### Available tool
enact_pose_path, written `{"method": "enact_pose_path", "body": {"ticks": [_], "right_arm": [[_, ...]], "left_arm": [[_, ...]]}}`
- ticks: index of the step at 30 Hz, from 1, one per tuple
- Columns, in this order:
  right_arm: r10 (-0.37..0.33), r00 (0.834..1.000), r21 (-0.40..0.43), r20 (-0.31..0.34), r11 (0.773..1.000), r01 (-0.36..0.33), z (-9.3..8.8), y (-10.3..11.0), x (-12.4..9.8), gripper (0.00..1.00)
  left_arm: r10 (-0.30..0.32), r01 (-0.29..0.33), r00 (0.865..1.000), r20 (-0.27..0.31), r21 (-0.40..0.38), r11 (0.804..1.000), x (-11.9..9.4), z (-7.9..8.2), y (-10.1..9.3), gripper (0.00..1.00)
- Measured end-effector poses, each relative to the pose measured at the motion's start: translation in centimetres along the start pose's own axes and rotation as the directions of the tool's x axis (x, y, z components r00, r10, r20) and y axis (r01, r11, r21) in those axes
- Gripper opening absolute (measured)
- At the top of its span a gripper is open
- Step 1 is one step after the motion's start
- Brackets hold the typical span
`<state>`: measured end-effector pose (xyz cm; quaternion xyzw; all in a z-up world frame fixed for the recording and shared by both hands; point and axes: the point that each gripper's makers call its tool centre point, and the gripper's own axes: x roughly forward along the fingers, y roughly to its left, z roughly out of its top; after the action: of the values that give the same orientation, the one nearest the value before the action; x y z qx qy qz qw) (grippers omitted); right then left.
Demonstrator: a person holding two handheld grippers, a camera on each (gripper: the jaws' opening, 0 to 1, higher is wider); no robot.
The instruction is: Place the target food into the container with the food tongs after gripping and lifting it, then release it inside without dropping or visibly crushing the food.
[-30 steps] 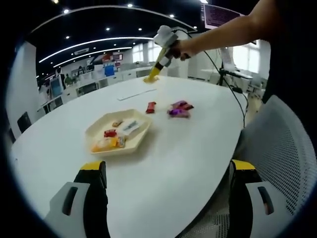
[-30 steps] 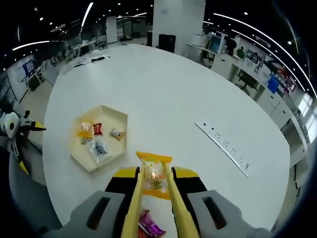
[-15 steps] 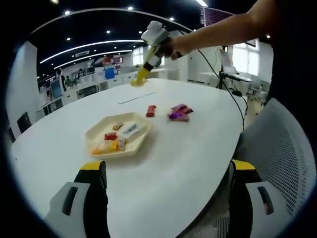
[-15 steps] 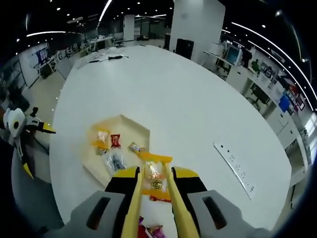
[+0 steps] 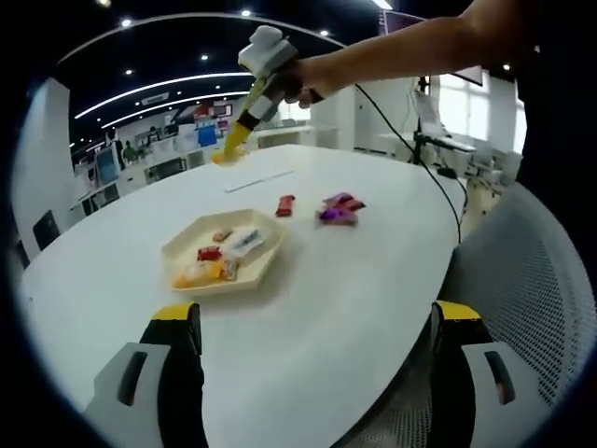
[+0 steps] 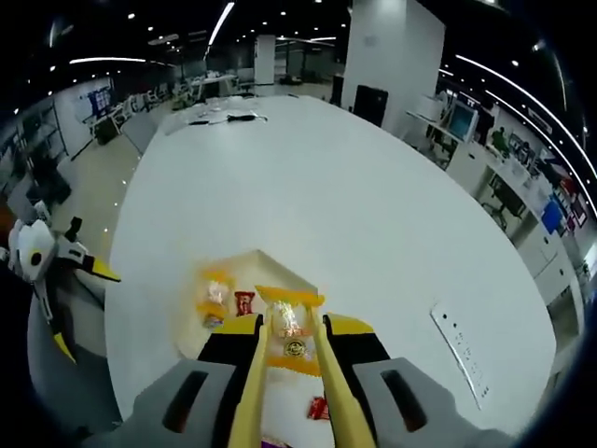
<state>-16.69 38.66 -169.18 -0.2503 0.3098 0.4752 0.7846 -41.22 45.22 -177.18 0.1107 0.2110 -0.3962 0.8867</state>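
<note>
- Spanning most of both views: round white table (image 5: pixel 308 308), with a long white strip (image 6: pixel 459 347) lying flat at right of the right gripper view.
- Occupying the right edge of the left gripper view: white mesh chair (image 5: pixel 522 308), set just beside the table rim.
- Reaching in from upper right of the left gripper view: person's arm (image 5: pixel 410 51), carrying the right gripper (image 6: pixel 290 347) high over the table's far side.
- Sitting left of centre in the left gripper view: cream hexagonal tray (image 5: pixel 191 245), holding several small packets; seen partly hidden behind the tongs in the right gripper view.
- Rising from the bottom of the left gripper view: left gripper (image 5: pixel 312 327), jaws spread wide, nothing between them.
- Pinching in the right gripper's yellow food tongs (image 6: pixel 247 392): orange snack packet (image 6: pixel 290 329), held aloft, over the tray in that view.
- Lying right of the tray in the left gripper view: purple packets (image 5: pixel 338 207) and a red packet (image 5: pixel 284 204), loose on the table.
</note>
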Motion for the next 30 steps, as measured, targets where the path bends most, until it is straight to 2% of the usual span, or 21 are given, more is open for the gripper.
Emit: {"method": "enact_pose_path", "body": {"ticks": [5, 9, 13, 18, 20, 21, 22, 25, 28, 30], "right_arm": [[0.02, 1.0, -0.014, 0.017, 1.0, -0.019, 2.1, 1.2, 0.6, 0.24], [0.035, 0.999, -0.035, 0.01, 0.999, -0.035, 2.8, 2.1, 1.4, 0.24], [0.045, 0.999, -0.058, 0.007, 0.997, -0.045, 3.6, 2.9, 2.2, 0.24], [0.044, 0.999, -0.066, 0.032, 0.997, -0.042, 4.7, 2.8, 2.8, 0.26], [0.074, 0.997, -0.044, 0.027, 0.996, -0.072, 4.8, 3.4, 2.7, 0.26], [0.074, 0.997, -0.05, 0.03, 0.996, -0.072, 4.9, 3.5, 2.7, 0.26], [0.075, 0.997, -0.092, 0.022, 0.993, -0.073, 4.9, 3.7, 2.7, 0.27], [0.077, 0.997, -0.087, 0.016, 0.993, -0.076, 4.6, 3.8, 2.6, 0.27], [0.07, 0.997, -0.126, 0.028, 0.99, -0.066, 4.7, 3.5, 2.4, 0.28], [0.075, 0.997, -0.114, 0.029, 0.991, -0.071, 4.8, 3.5, 2.3, 0.28]], "left_arm": [[0.0, 0.0, 1.0, 0.0, -0.005, 1.0, 0.0, 0.0, 0.0, 0.98], [0.003, -0.003, 1.0, -0.005, -0.004, 1.0, 0.0, -0.1, 0.0, 0.98], [-0.014, 0.014, 0.999, -0.034, 0.011, 1.0, 0.2, -0.7, -0.5, 0.98], [0.0, 0.001, 1.0, -0.022, 0.005, 1.0, 0.0, -0.4, -0.1, 0.98], [0.005, -0.005, 1.0, -0.024, 0.006, 1.0, 0.0, -0.5, 0.0, 0.98], [0.005, -0.005, 1.0, -0.022, 0.006, 1.0, 0.0, -0.4, 0.0, 0.98], [0.008, -0.008, 1.0, -0.023, 0.01, 1.0, 0.0, -0.4, 0.1, 0.98], [0.008, -0.008, 1.0, -0.022, 0.009, 1.0, 0.0, -0.4, 0.1, 0.98], [0.009, -0.009, 1.0, -0.025, 0.009, 1.0, 0.0, -0.4, 0.1, 0.98], [0.007, -0.007, 1.0, -0.026, 0.012, 1.0, 0.1, -0.5, 0.1, 0.97]]}}
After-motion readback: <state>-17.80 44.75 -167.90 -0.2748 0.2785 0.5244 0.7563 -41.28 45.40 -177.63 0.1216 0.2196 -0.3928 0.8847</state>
